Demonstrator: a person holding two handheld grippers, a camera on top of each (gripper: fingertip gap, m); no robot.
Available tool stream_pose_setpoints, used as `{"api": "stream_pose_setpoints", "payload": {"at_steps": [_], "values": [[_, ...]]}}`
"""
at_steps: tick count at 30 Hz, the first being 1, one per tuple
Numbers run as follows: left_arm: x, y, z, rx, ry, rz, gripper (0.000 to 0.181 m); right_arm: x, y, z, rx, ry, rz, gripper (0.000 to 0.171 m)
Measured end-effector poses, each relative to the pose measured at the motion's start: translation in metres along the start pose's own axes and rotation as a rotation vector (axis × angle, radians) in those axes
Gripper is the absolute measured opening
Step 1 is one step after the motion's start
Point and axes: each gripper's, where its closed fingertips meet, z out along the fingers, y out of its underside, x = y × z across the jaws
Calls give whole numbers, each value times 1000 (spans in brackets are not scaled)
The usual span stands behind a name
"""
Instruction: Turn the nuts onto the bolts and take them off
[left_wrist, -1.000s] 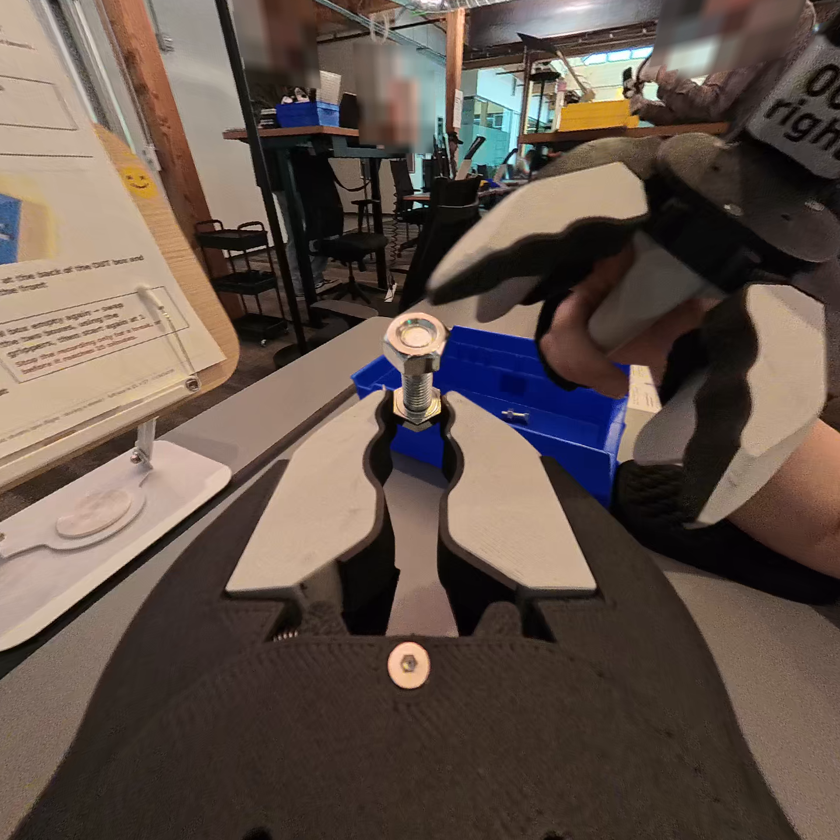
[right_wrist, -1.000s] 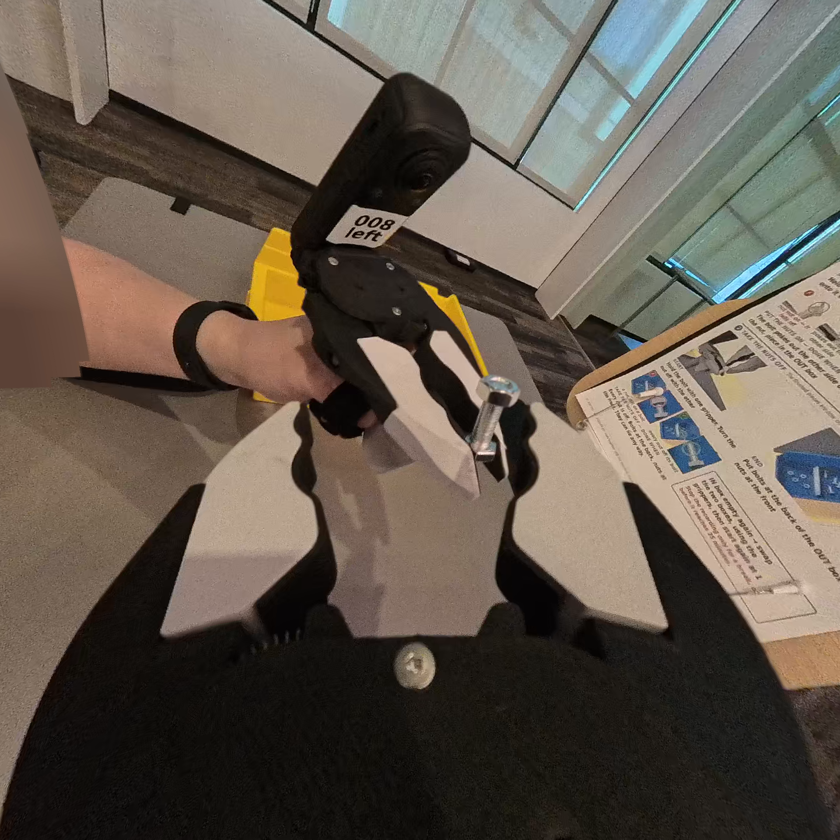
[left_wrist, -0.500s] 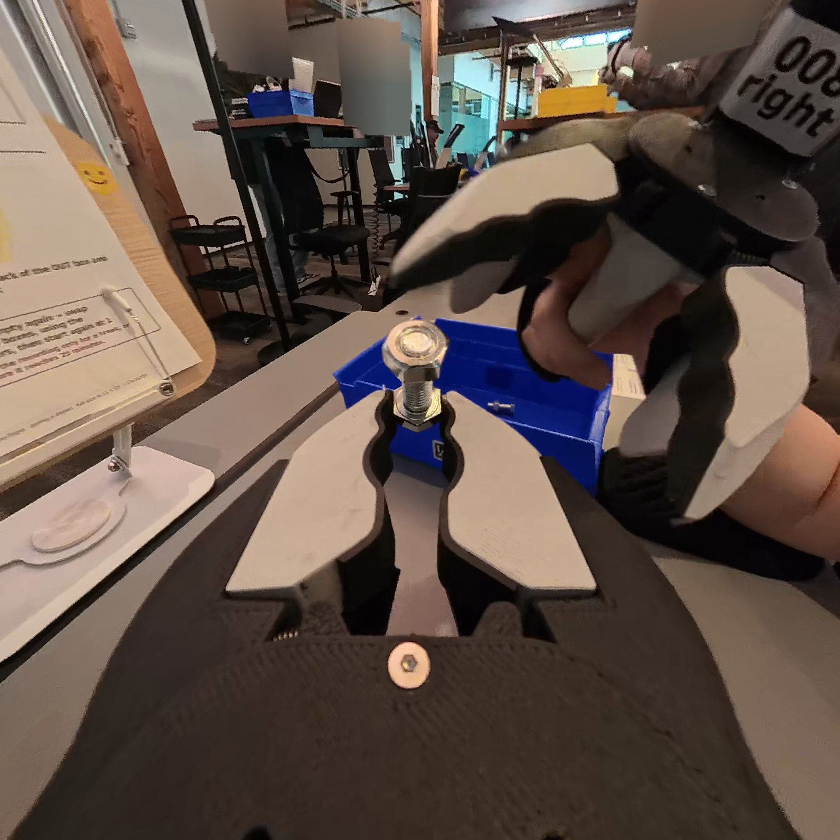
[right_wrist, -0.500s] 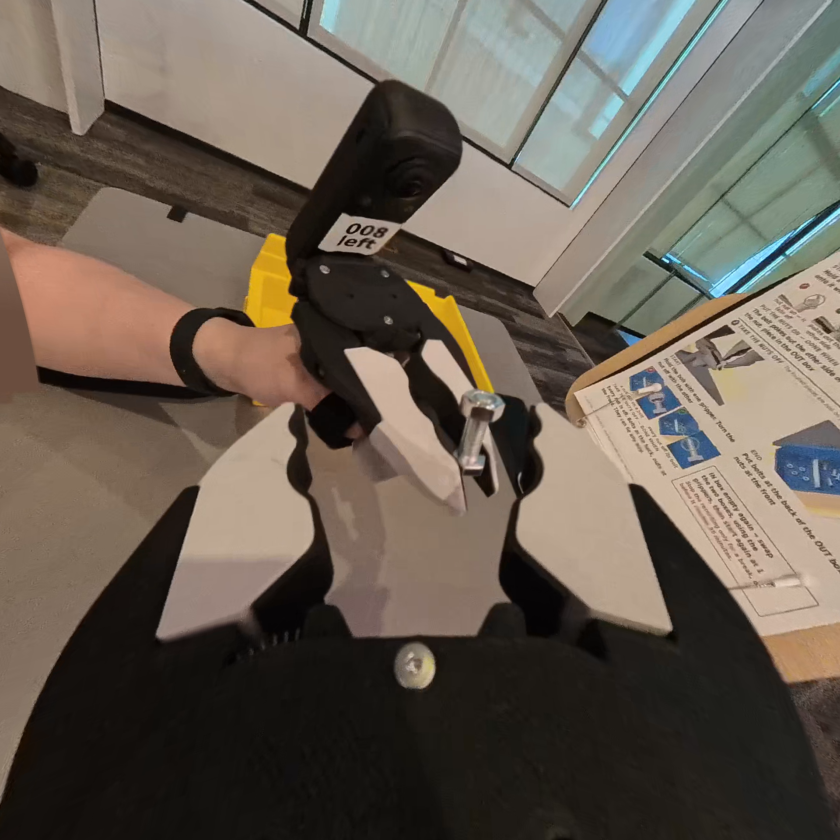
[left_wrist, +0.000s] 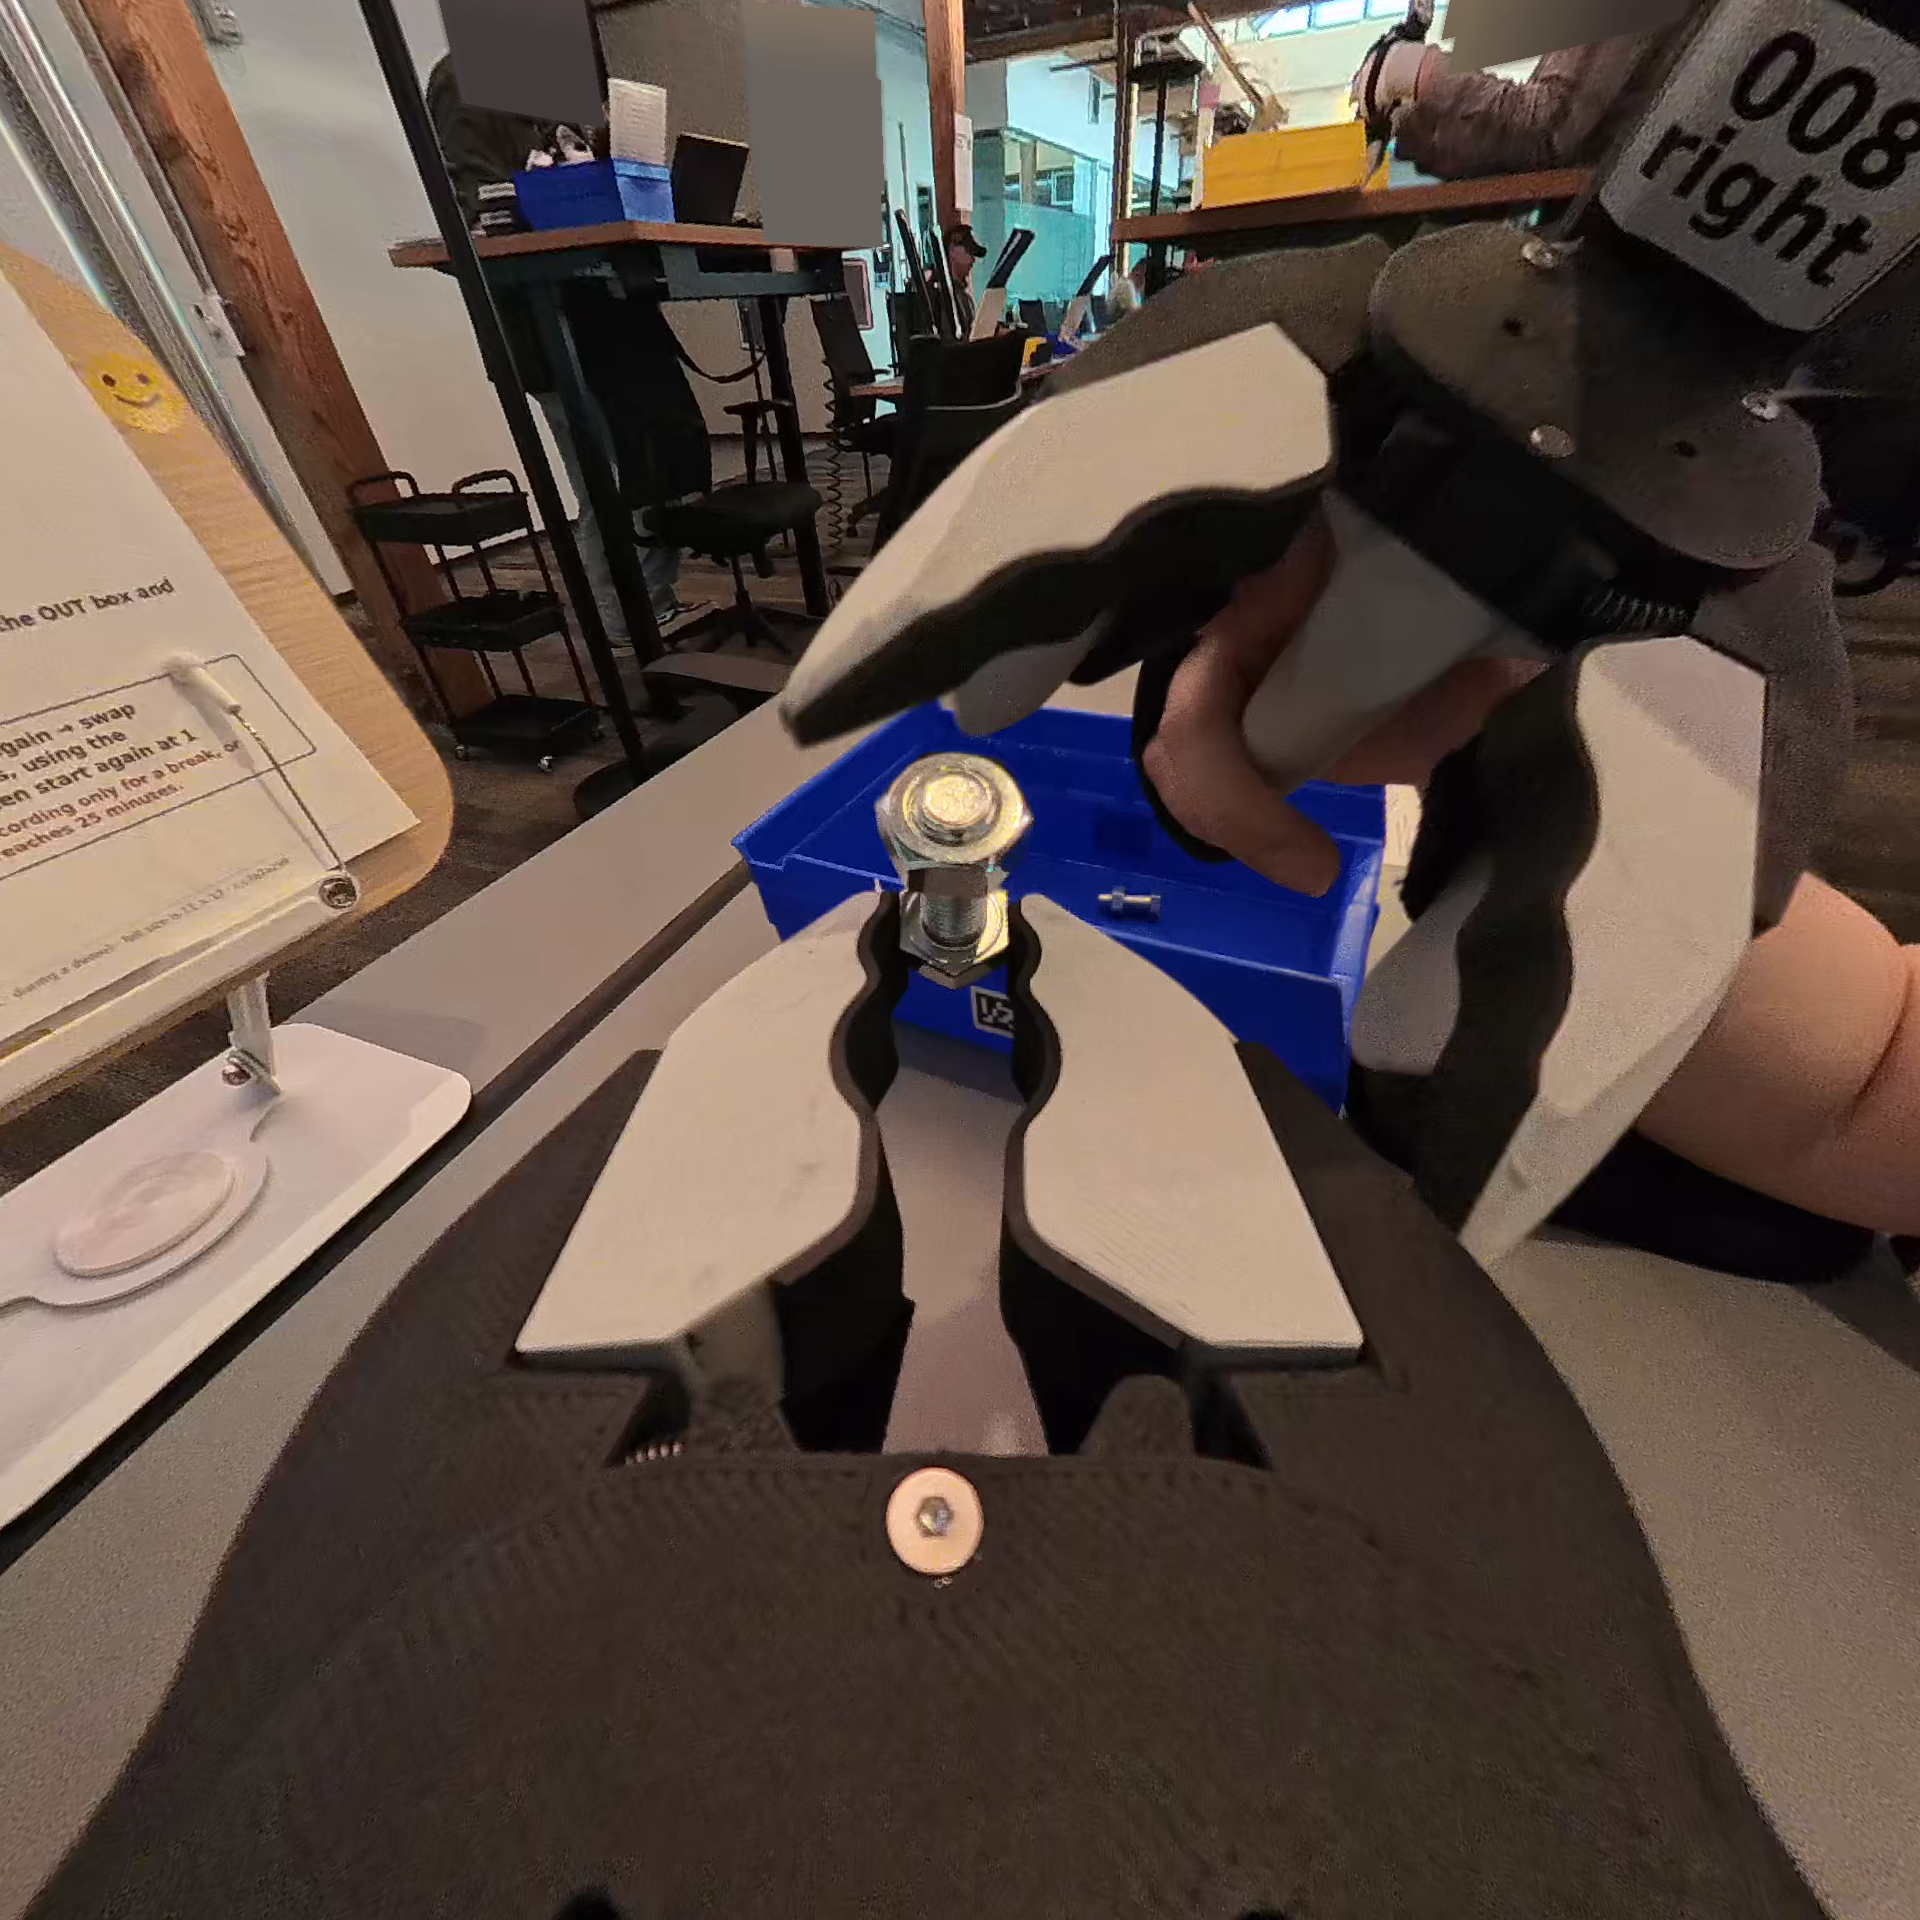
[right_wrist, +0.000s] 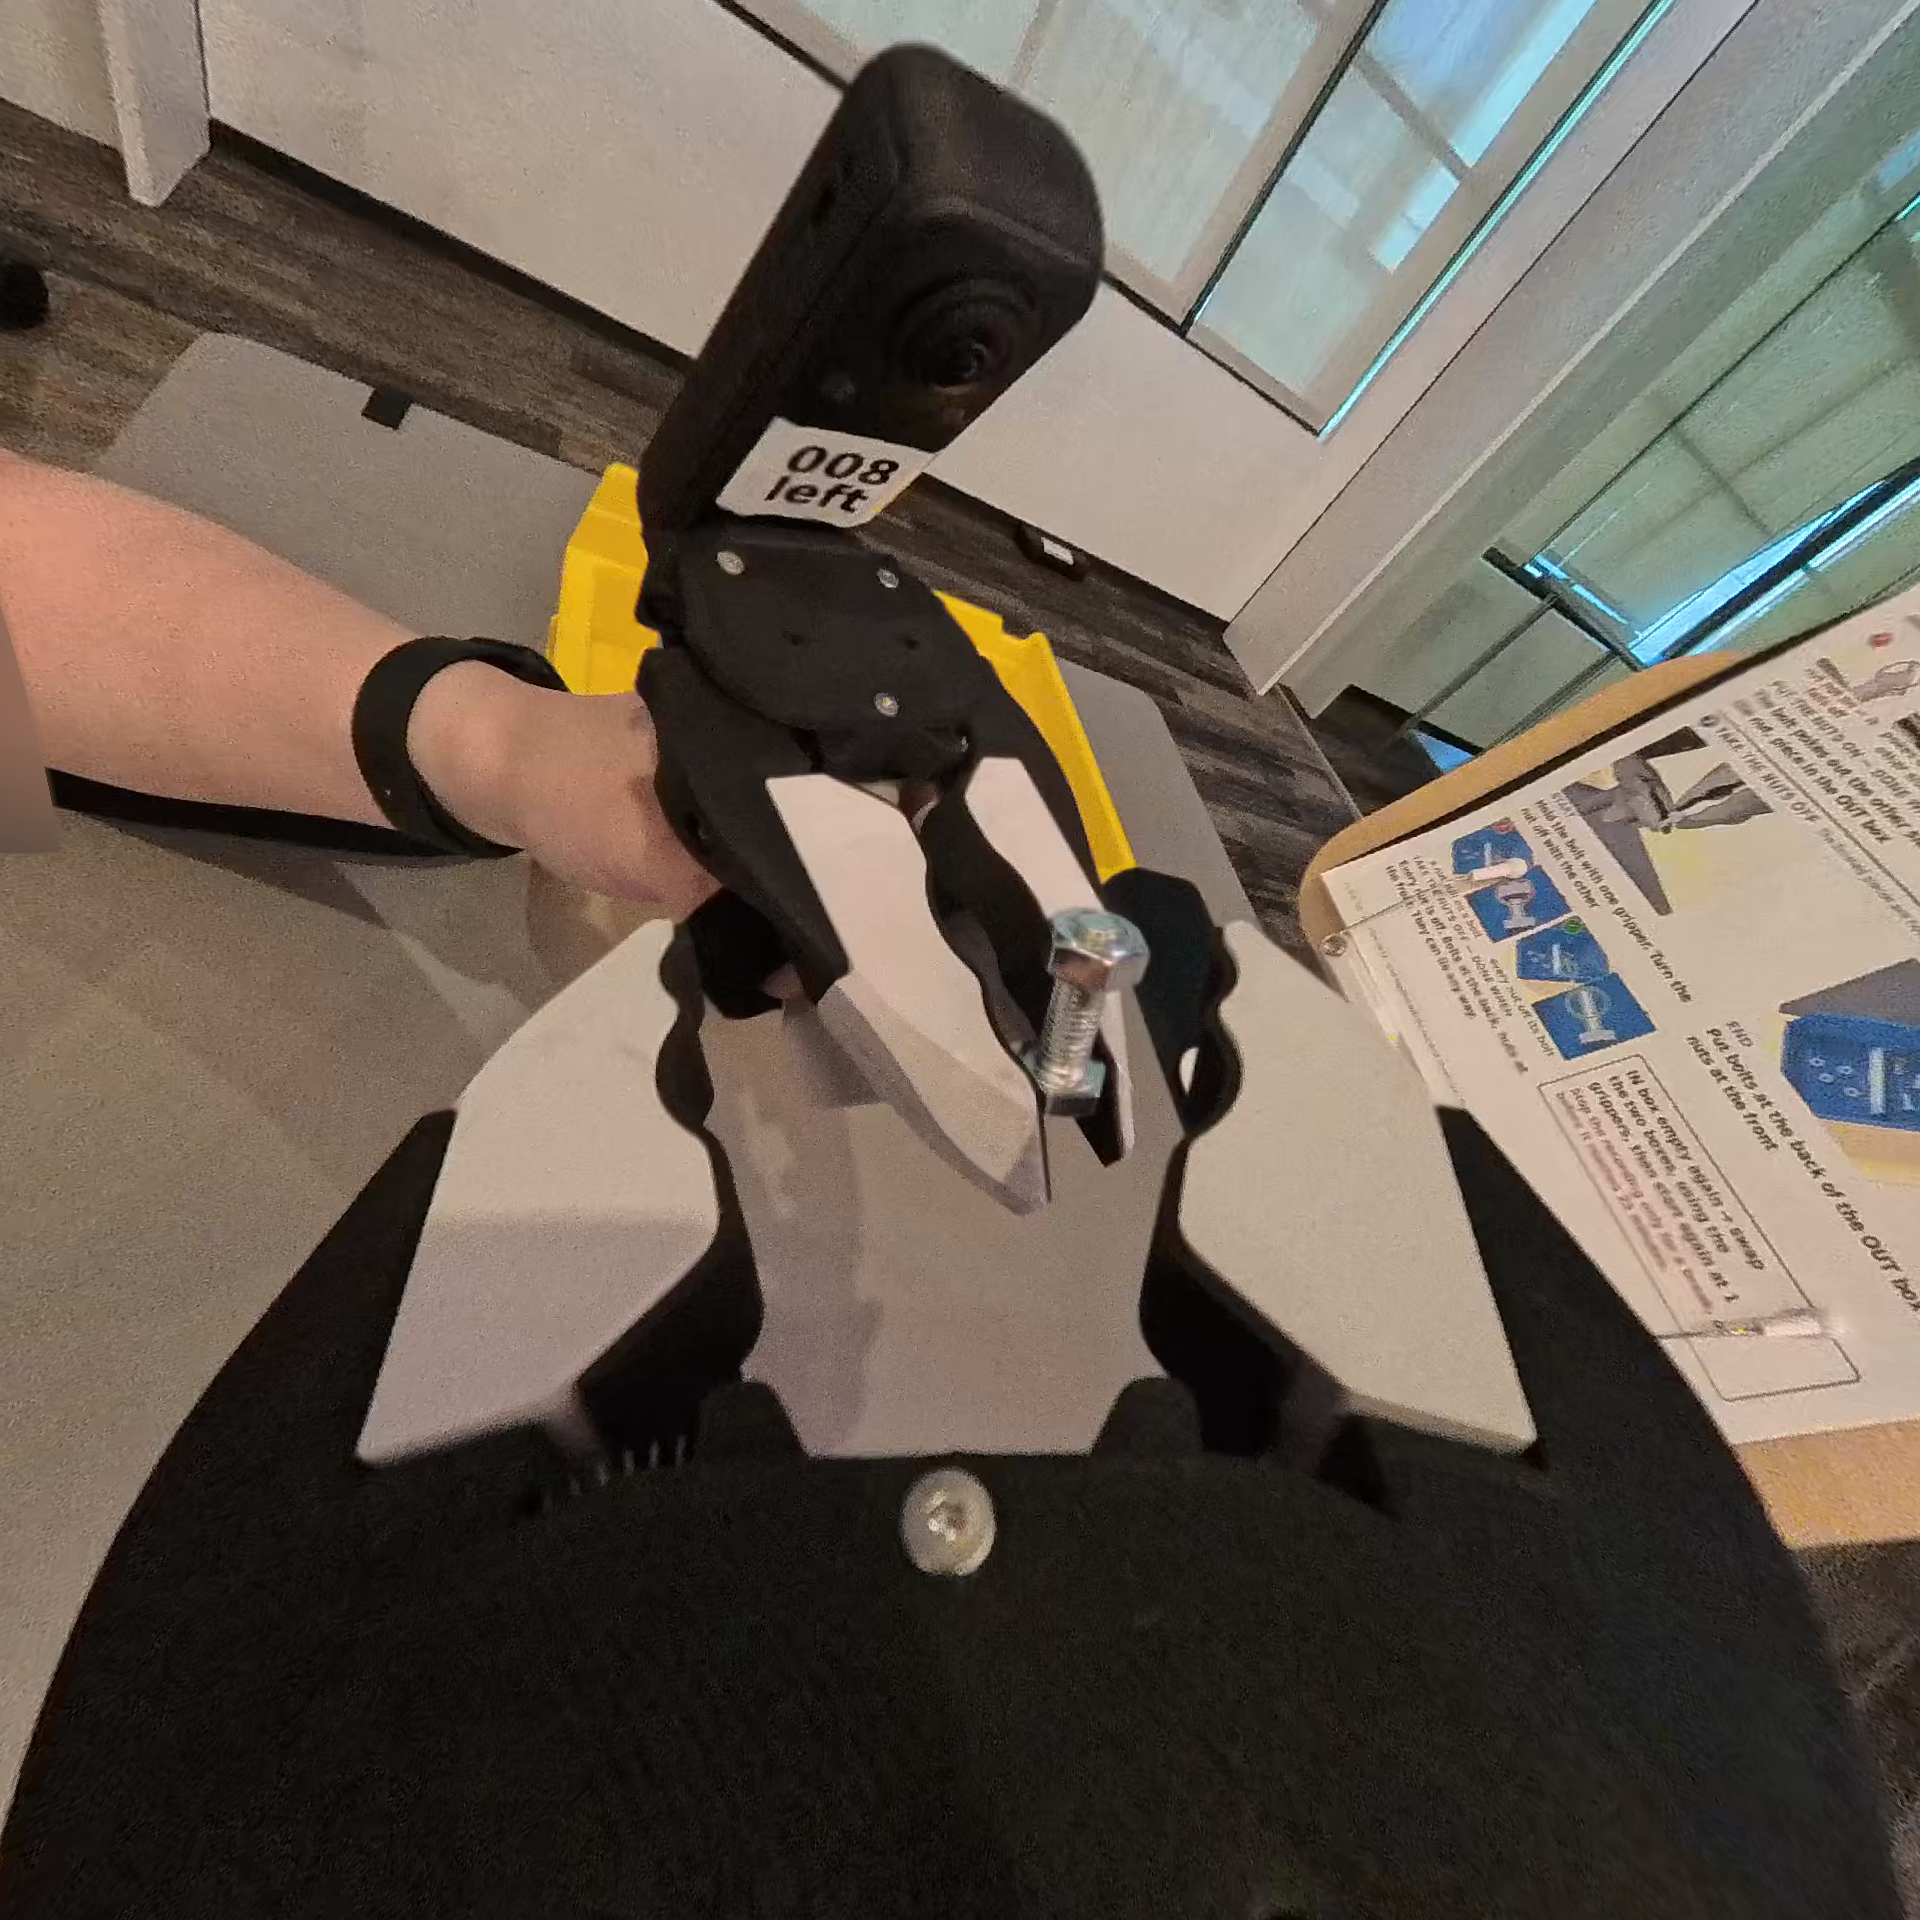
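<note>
Holding: my left gripper (left_wrist: 951, 961), fingers clamped on the nut (left_wrist: 953, 940), bolt (left_wrist: 954, 831) standing head-up above the table (left_wrist: 582, 935).
Right gripper (right_wrist: 940, 1060): fingers wide apart, just beside the bolt, touching nothing.
Far side: blue bin (left_wrist: 1195, 935) behind the bolt.

Blue bin (left_wrist: 1226, 966) on grey table (left_wrist: 582, 914), yellow bin (right_wrist: 592, 582) behind, instruction sheet on wooden stand (left_wrist: 135, 748) alongside

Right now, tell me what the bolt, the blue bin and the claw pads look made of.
Bolt: bright plated steel, going by its mirror glints. Blue bin: moulded plastic, smooth with a slight sheen. Left claw pads: probably 3D-printed plastic, matte grey with fine layer lines.
</note>
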Motion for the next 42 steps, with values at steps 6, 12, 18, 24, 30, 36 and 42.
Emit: {"api": "stream_pose_setpoints", "payload": {"at_steps": [6,12,18,24,30,36,42], "values": [[-15,-2,-7,21,-32,-69,17,-24,-1,-15,-31,-140,-31,68],[1,-2,-2,3,22,-31,18,-4,-9,-10,29,-37,26,77],[-2,1,-1,-12,4,-33,18,-12,-2,-14,-19,-104,26,71],[0,-2,-2,2,27,-48,18,-4,-11,-17,42,-58,41,71],[3,2,1,-24,24,-33,18,-13,2,-15,-38,-104,-7,72],[-1,-4,-4,15,44,-77,18,-3,-18,-35,78,-79,33,43],[14,-3,0,5,101,-40,18,17,11,-23,-6,-42,145,27]]}}
